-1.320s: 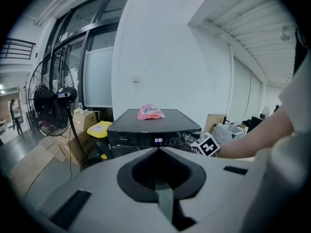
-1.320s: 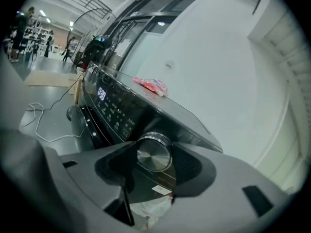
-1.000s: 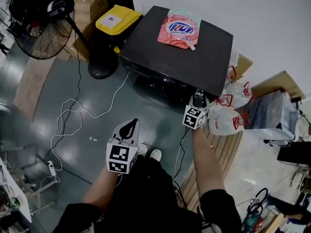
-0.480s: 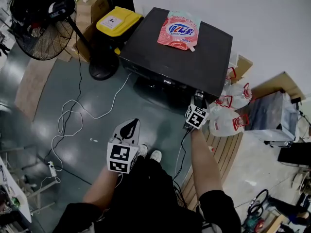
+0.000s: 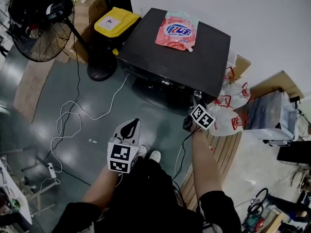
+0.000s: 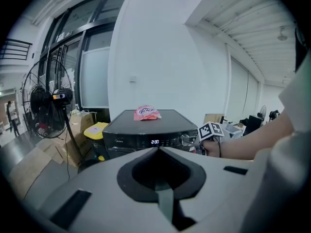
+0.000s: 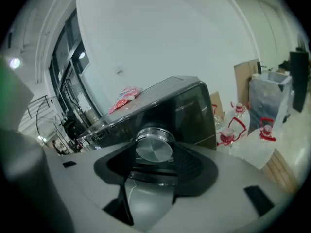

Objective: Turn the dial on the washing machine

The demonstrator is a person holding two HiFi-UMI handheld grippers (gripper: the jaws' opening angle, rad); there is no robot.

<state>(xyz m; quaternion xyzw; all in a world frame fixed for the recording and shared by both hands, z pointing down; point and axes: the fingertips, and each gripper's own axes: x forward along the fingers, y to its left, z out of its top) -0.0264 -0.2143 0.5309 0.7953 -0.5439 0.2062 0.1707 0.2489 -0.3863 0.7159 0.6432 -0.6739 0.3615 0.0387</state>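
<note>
The black washing machine stands against the wall, and its round silver dial is at the right end of the front panel. My right gripper is at that panel, and in the right gripper view its dark pads close round the dial, with the scene tilted. The dial also shows in the left gripper view beside the right gripper's marker cube. My left gripper hangs low over the floor well short of the machine, shut with nothing in it.
A pink detergent pouch lies on the machine's lid. A yellow-lidded bin and a standing fan are to the left. Plastic jugs with red handles sit to the right. A white cable trails over the floor.
The right gripper's marker cube has rolled clockwise at the dial and shifted slightly right. The left gripper has stayed where it was.
</note>
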